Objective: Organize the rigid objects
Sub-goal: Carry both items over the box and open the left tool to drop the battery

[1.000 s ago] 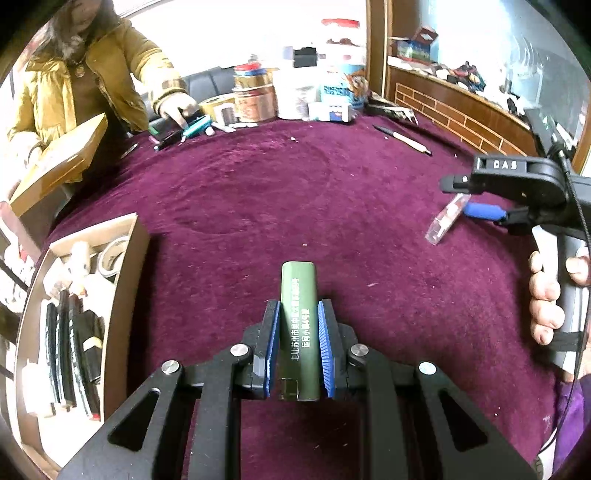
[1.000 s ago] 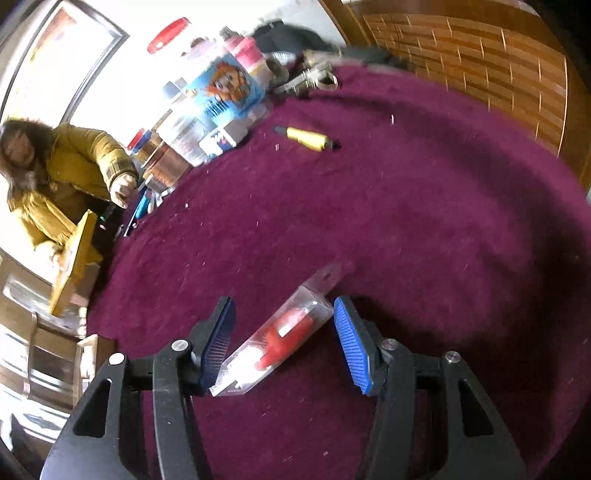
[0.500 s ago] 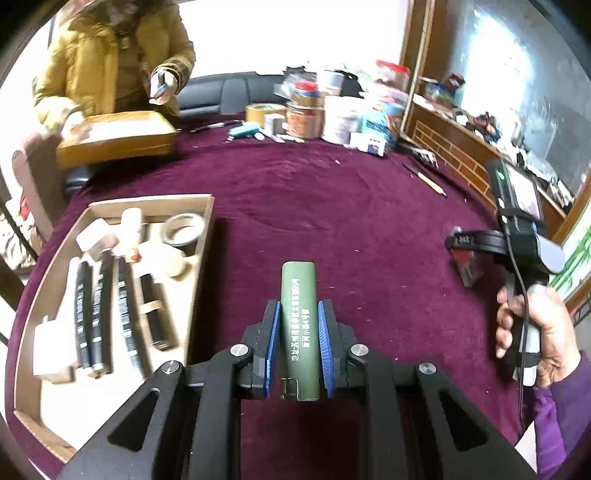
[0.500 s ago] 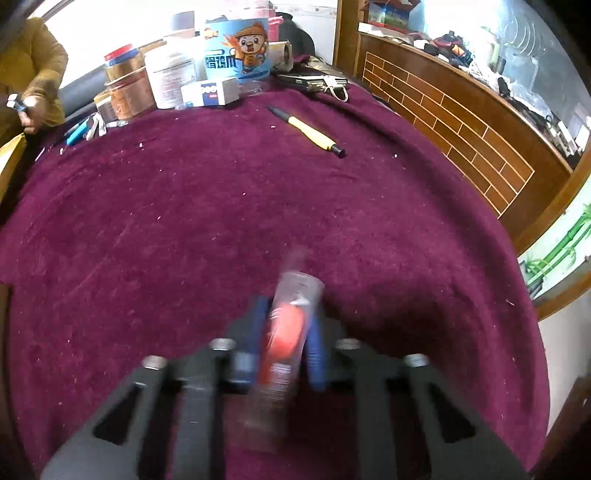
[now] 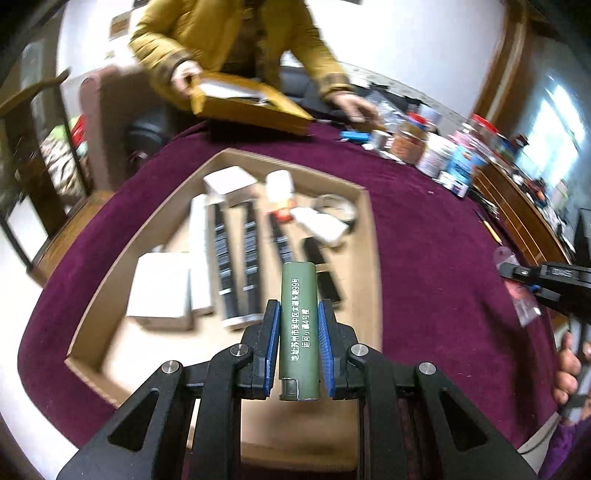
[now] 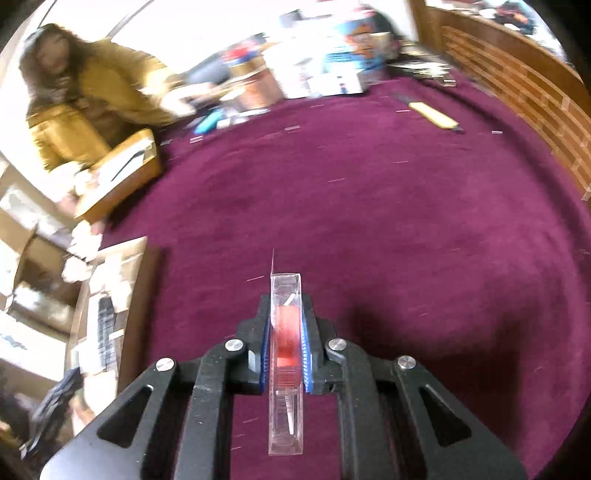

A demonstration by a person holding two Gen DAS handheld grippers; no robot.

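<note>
My left gripper (image 5: 297,325) is shut on a green cylinder with white lettering (image 5: 298,314) and holds it above the near right part of a shallow cardboard tray (image 5: 371,236). The tray holds white boxes, several black strips and a tape roll. My right gripper (image 6: 286,325) is shut on a clear plastic case with a red item inside (image 6: 286,332), held above the purple tablecloth. The right gripper also shows at the right edge of the left wrist view (image 5: 517,275), right of the tray.
A person in a yellow jacket (image 5: 221,33) holds a second wooden tray (image 5: 255,107) at the far side. Jars, boxes and tape rolls (image 5: 436,147) crowd the far right. A yellow pen (image 6: 434,116) lies on the cloth. The cardboard tray is at left in the right wrist view (image 6: 136,258).
The left gripper has swung left with the green cylinder to above the tray. The right gripper closed on the clear case, lifted it and turned left toward the tray.
</note>
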